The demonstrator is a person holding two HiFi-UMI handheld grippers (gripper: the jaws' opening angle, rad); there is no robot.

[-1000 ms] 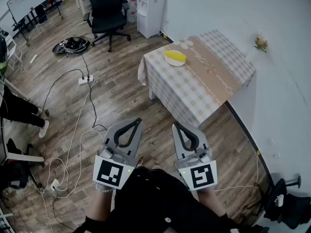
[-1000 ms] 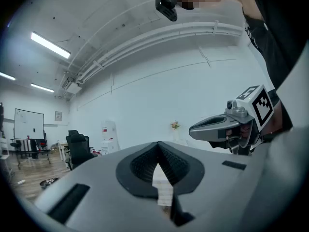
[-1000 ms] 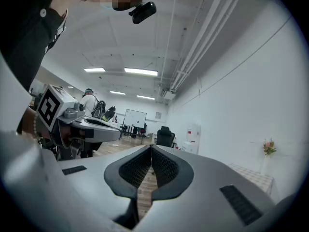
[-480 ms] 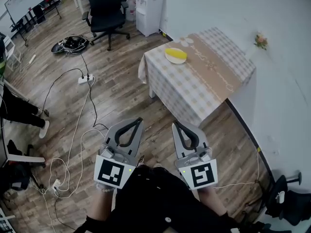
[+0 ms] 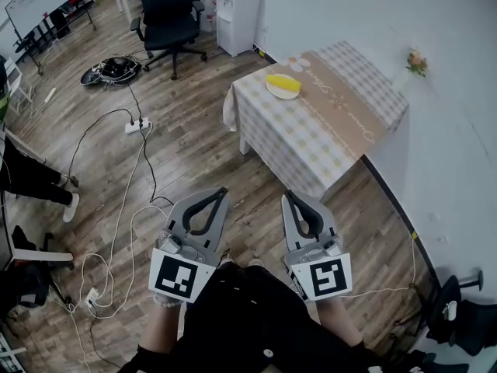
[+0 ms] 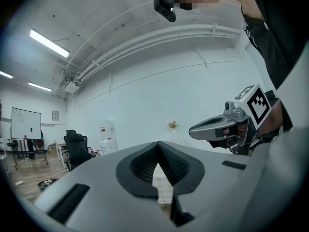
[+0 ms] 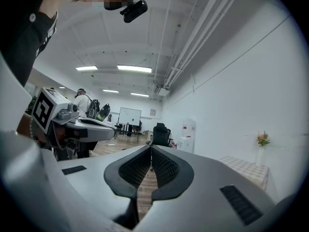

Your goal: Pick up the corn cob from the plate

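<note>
Across the head view, the corn cob (image 5: pixel 283 85) lay on its plate (image 5: pixel 272 91) on the checked table (image 5: pixel 326 134). It was well apart from the left gripper (image 5: pixel 220 193) and right gripper (image 5: pixel 288 197), both held above the wooden floor (image 5: pixel 186 138). Seen in the left gripper view, the left gripper's jaws were pressed together, with nothing between them. Seen in the right gripper view, the right gripper's jaws likewise met at their tips, gripping nothing.

Yellow corn cob (image 5: pixel 283 84) on a plate (image 5: pixel 272 92) atop the checked table (image 5: pixel 311 138).
</note>
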